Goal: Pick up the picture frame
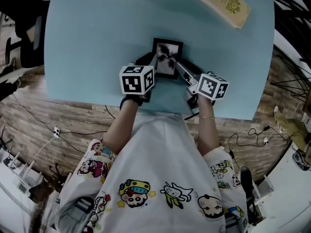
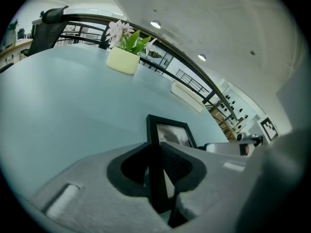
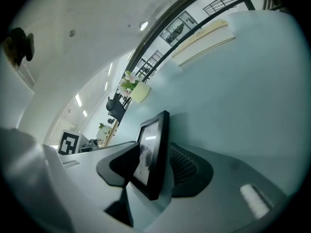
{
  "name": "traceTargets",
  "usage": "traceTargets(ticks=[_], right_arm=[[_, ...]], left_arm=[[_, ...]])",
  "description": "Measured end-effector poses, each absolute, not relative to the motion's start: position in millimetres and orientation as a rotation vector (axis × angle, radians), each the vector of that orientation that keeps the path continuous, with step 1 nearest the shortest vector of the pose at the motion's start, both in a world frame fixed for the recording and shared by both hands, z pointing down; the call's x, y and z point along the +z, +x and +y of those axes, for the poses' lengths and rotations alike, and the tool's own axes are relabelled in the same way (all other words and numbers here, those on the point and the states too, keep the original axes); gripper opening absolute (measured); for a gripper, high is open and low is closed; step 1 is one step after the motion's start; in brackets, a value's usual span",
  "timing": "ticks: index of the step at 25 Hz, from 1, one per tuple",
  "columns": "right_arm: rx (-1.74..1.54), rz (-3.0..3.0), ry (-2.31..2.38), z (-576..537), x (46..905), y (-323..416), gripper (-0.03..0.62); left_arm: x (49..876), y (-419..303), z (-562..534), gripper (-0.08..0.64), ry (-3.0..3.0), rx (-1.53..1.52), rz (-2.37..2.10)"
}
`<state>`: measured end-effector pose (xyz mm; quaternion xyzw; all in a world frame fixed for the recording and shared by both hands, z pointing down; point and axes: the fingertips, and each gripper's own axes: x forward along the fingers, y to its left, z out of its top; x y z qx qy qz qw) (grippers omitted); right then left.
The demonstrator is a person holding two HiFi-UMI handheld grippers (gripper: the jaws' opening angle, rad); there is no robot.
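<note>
On the near side of the blue table (image 1: 87, 42), right in front of you, the frame (image 1: 167, 57) is sitting between both your grippers, picture side facing up toward the head camera. Your left gripper (image 1: 154, 62) is coming in on its left edge, and in the left gripper view the jaws are clamping straight onto that dark edge, with a pad pressing on each side, so that one is grasping the frame. Your right gripper (image 1: 179, 68) is reaching in from the right. In the right gripper view its jaws are standing wide with the frame tilting between them. The pads are sitting close on either side, but they aren't looking squeezed in, so I'm calling that one loose around it. Honestly can't tell whether the frame is clear of the table or resting on it. Farther back, a tan book (image 1: 224, 4) is lying near the far right corner, and a pale pot (image 2: 124, 59) with flowers is sitting by the far edge, both well apart from the frame.
</note>
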<state>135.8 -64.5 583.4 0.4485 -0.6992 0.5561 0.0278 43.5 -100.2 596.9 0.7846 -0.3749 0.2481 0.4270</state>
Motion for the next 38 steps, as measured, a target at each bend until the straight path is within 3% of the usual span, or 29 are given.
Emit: traceTargets(ticks=[13, 26, 38], right_arm=[[1.983, -2.128, 1.182, -68.6, 586.0, 125.7, 0.187], [2.047, -2.138, 0.997, -80.4, 583.7, 105.9, 0.179], [2.044, -2.123, 0.954, -87.2, 587.7, 94.9, 0.111]], left_arm=[[596.2, 42.9, -100.0, 0.068, 1.933, 0.588, -0.897], [595.6, 42.6, -101.0, 0.067, 1.9, 0.556, -0.85], [595.0, 42.1, -101.5, 0.066, 1.888, 0.543, -0.833]])
